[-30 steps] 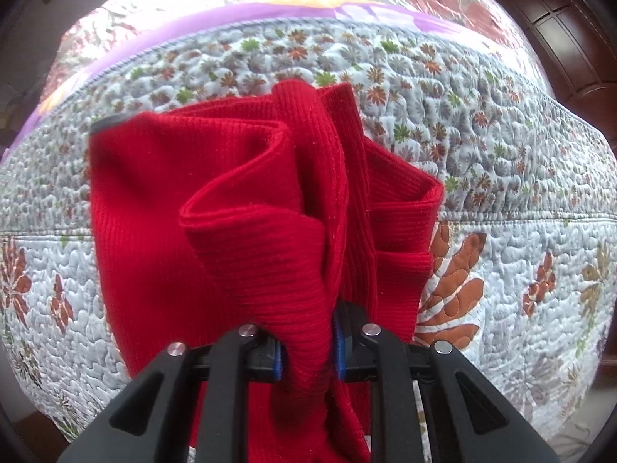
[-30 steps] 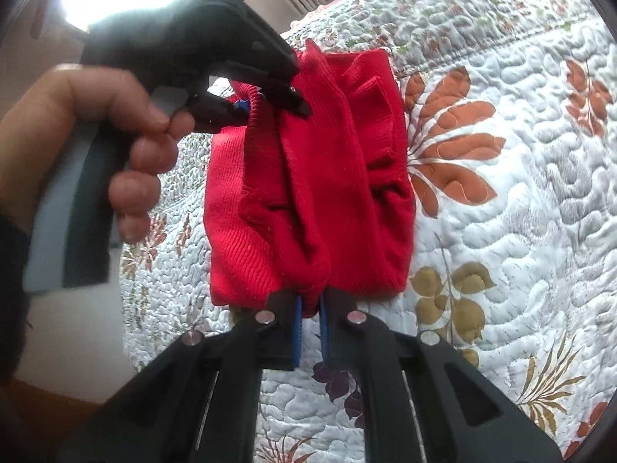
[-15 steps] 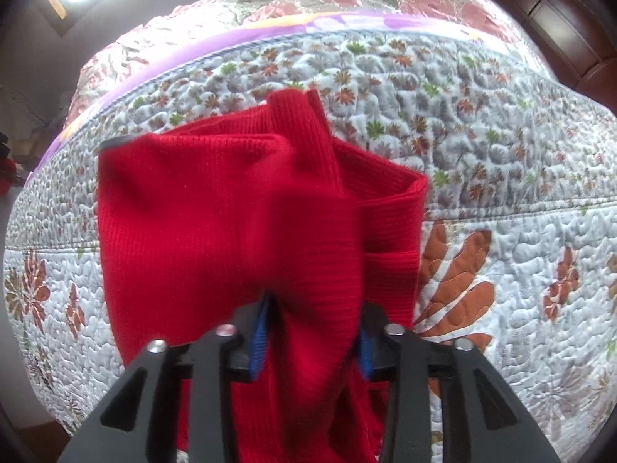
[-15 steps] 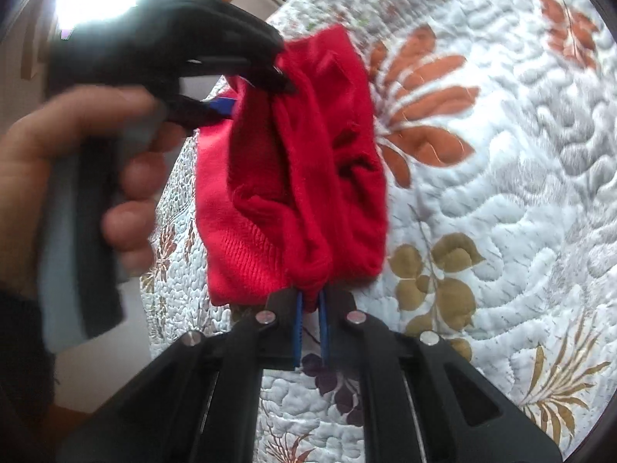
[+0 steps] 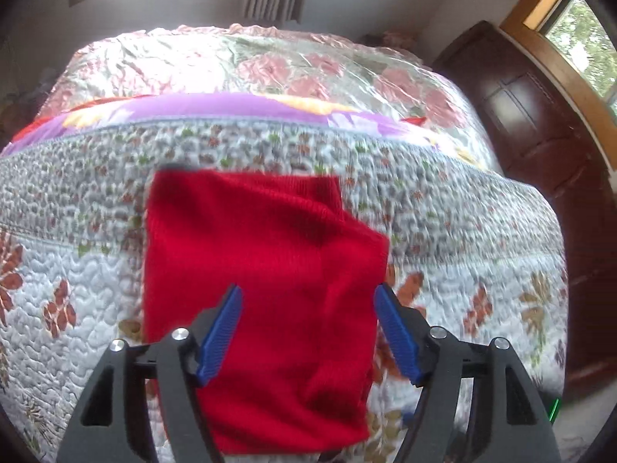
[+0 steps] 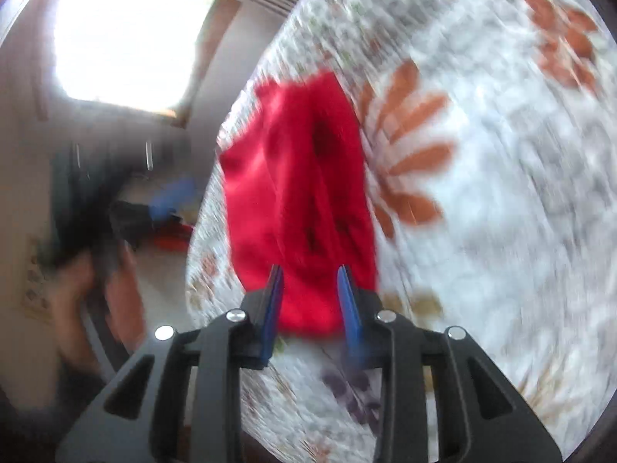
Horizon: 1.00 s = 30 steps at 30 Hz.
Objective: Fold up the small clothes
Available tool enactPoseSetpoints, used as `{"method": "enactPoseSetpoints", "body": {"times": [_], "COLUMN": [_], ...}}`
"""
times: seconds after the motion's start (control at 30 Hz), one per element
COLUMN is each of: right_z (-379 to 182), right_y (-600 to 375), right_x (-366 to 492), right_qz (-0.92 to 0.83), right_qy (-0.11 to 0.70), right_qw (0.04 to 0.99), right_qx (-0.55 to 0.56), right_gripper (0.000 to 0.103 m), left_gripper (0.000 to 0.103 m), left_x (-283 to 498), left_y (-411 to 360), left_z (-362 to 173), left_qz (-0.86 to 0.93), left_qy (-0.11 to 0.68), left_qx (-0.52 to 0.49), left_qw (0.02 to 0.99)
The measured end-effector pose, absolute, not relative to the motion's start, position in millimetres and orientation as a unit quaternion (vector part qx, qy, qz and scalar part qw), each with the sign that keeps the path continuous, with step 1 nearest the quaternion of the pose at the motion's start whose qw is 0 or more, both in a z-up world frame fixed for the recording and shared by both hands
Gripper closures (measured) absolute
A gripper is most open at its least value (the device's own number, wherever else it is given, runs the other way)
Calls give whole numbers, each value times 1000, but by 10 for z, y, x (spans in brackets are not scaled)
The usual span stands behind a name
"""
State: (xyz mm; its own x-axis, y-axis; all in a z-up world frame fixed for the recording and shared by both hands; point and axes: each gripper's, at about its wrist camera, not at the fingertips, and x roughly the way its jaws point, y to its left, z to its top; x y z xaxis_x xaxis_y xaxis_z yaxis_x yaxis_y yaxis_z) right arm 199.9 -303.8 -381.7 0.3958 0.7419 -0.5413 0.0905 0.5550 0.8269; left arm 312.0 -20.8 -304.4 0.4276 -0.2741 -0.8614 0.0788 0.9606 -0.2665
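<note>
Red garment [image 5: 266, 281] lies folded on a quilted bed [image 5: 443, 231]; left gripper [image 5: 308, 332] and right gripper [image 6: 310, 301] hover spread wide, holding nothing, likely having let it settle.

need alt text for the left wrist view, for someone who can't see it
A red knit garment lies folded on a floral quilted bedspread, seen between the left gripper, whose blue-padded jaws stand wide open and hold nothing. Behind the bed are a curtained window and a dark wooden door; the picture is slightly blurred.
</note>
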Motion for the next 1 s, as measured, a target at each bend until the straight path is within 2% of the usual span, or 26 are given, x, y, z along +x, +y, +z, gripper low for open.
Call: {"method": "enactPoseSetpoints", "body": {"times": [0.1, 0.2, 0.33, 0.37, 0.4, 0.47, 0.57, 0.6, 0.67, 0.77, 0.87, 1.0], "right_z": [-3731, -3721, -3871, -3907, -3899, -3702, -3310, -3308, -3437, -3492, -3474, -3475], "right_y": [-3012, -2900, -2705, -2657, -2626, -2524, -2304, -2244, -2271, -2586, -2661, -2513], "right_x": [2479, 2943, 3340, 3402, 3416, 3399, 3131, 3090, 3123, 3326, 3612, 3969], "right_qz": [237, 236, 216, 213, 217, 235, 281, 286, 254, 238, 265, 278], "right_qy": [492, 502, 547, 555, 553, 520, 435, 428, 449, 471, 490, 507], "right_qw": [730, 739, 727, 726, 728, 767, 842, 851, 855, 838, 804, 792], "right_qx": [411, 382, 355, 346, 342, 294, 153, 108, 53, 139, 210, 197], "right_gripper": [72, 61, 54, 57, 70, 82, 85, 86, 81, 80, 75, 75], "left_gripper": [32, 32, 32, 32, 32, 32, 32, 32, 32, 32, 31, 30], "left_x": [2958, 2826, 2762, 2748, 2742, 2729, 2706, 2693, 2665, 2649, 2654, 2675], "left_y": [-103, -9, -9, -17, -31, -62, -61, -69, -128, -174, -188, -170], "left_z": [-3158, -3330, -3509, -3552, -3590, -3666, -3792, -3825, -3885, -3935, -3981, -4038], "left_qz": [-126, -147, -185, -192, -200, -212, -220, -223, -232, -236, -240, -244], "left_qy": [544, 561, 577, 580, 583, 586, 594, 595, 594, 591, 593, 597], "left_qx": [-90, -100, -95, -90, -83, -62, -68, -66, -49, -36, -36, -39], "left_qw": [825, 809, 790, 786, 783, 780, 771, 770, 769, 770, 768, 763]}}
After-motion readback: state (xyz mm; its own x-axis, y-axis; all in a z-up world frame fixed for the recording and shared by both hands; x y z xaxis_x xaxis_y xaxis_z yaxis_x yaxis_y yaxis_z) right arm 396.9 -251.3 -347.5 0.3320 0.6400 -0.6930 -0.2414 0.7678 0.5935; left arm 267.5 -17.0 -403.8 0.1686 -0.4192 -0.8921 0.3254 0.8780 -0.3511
